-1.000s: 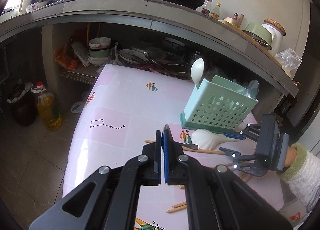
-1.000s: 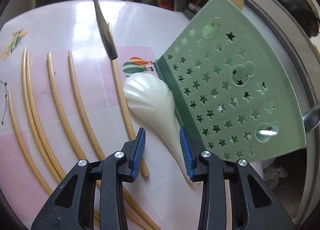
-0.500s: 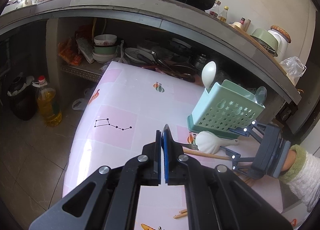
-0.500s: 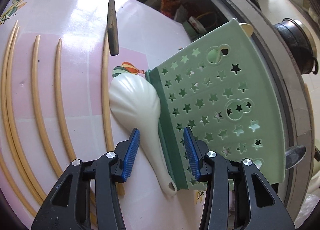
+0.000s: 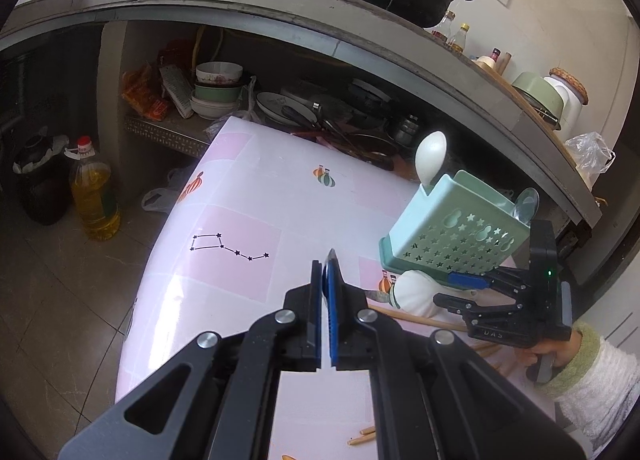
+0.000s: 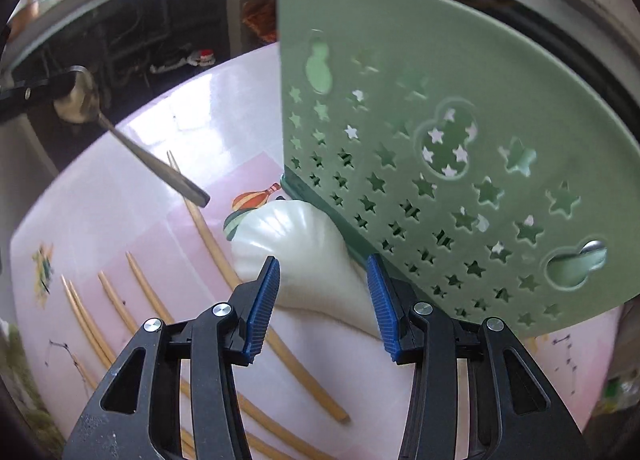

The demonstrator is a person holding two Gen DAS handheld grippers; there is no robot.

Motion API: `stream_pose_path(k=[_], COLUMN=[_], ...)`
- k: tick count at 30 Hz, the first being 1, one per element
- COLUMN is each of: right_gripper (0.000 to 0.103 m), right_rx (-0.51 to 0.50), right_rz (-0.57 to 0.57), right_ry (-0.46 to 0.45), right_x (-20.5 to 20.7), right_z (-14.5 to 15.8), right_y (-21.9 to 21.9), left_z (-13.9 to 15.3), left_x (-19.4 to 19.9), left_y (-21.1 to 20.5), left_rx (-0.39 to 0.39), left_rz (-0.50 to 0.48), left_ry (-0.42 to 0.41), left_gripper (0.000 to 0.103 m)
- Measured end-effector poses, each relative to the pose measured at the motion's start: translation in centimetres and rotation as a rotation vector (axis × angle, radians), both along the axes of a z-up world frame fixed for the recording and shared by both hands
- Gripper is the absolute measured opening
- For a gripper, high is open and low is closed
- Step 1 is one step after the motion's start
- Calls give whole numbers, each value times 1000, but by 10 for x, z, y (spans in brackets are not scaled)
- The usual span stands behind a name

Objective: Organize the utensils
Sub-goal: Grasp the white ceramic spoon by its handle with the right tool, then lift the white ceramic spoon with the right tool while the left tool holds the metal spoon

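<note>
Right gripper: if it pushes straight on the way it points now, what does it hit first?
Probably the white scoop lying against the green holder: the right gripper has its open jaws either side of it. Depth is unclear.

"DAS" on the right tongs (image 5: 466, 288)

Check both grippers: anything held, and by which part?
Left gripper is shut on a metal spoon, clamped at the bowl end. Right gripper is open, straddling the white rice paddle without gripping.
</note>
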State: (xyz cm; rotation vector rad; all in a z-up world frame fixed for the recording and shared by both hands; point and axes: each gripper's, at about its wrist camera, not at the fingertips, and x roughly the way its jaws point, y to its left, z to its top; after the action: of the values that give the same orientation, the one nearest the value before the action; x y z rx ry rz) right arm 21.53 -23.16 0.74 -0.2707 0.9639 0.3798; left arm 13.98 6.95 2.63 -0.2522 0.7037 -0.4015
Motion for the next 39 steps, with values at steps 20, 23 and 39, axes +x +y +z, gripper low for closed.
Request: stream_pose_path(k=[20, 23, 39], right_gripper=[33, 29, 18], right_rx=[-46, -120, -797], right_rz=[140, 158, 429], right_ry=[109, 53, -427], right_x=[-8, -18, -102], right_z=[-11, -10, -36], right_y=[9, 20, 82], left_z=[-13, -13, -14], left_x=[12, 12, 6], left_y=[-7, -7, 5], left_rx=[-20, -22, -17], left_rz=[-20, -17, 13], left_ry=[18, 19, 11], left_gripper=[2, 2, 2])
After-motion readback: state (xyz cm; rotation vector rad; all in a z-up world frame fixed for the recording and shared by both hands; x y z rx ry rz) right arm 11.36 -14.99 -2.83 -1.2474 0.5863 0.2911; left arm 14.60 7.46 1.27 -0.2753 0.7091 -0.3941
